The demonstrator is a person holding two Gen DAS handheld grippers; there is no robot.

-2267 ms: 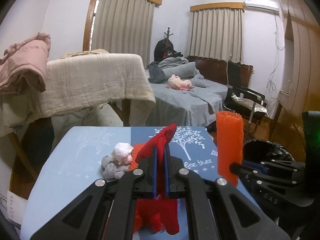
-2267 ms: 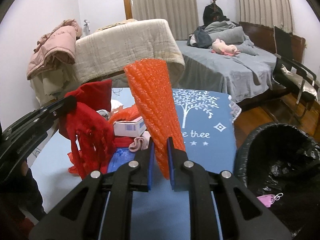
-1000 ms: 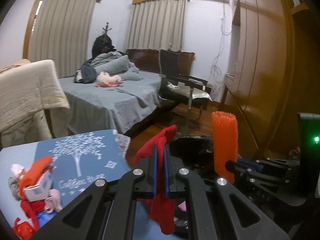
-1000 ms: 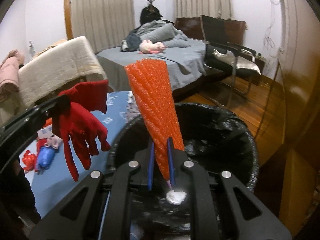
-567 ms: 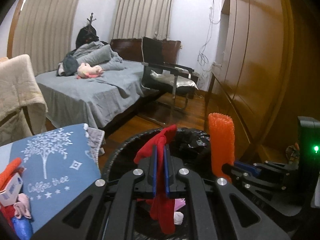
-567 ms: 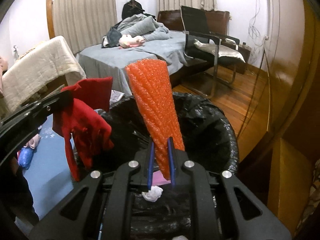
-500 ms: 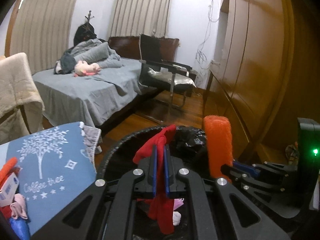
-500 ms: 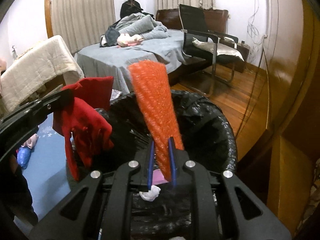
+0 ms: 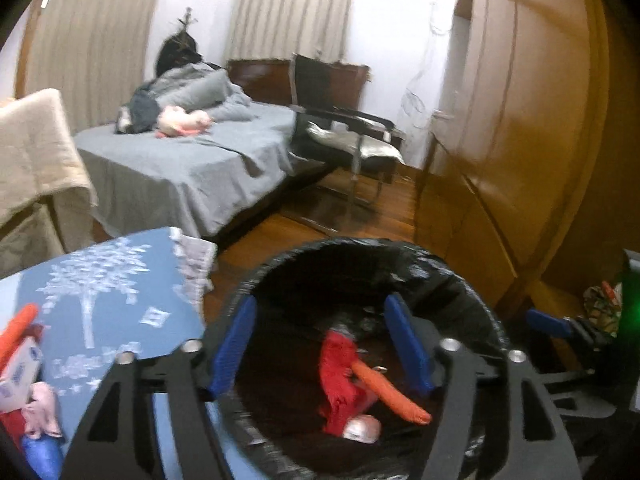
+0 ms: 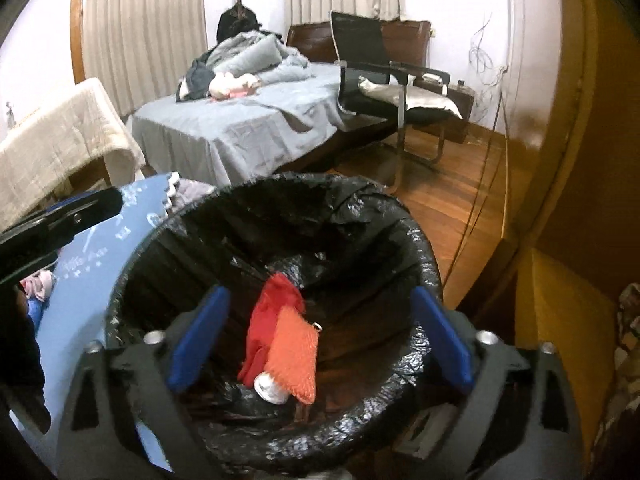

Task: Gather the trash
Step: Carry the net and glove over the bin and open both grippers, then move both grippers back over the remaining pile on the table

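Observation:
Both grippers hang over a bin lined with a black bag [image 9: 460, 280] [image 10: 416, 236]. My left gripper [image 9: 320, 344] has its jaws opening, with nothing pressed between the blue pads. My right gripper [image 10: 318, 338] is likewise opening wide and holds nothing. Inside the bin lie the red glove [image 9: 338, 380] [image 10: 266, 320] and the orange foam net [image 9: 390, 394] [image 10: 294, 354], next to a crumpled white piece [image 9: 362, 428] [image 10: 270, 390]. More trash [image 9: 24, 364] remains on the blue table at the lower left of the left wrist view.
The blue table with a tree print [image 9: 104, 300] [image 10: 92, 256] stands left of the bin. A bed [image 9: 188, 168], a black chair [image 9: 348, 136] and a wooden wardrobe [image 9: 520, 160] lie beyond. A blanket-draped frame [image 10: 52, 148] is at the left.
Both grippers have opened over the bin. The red glove has dropped from the left one and the orange foam net from the right one; both now lie inside the bin.

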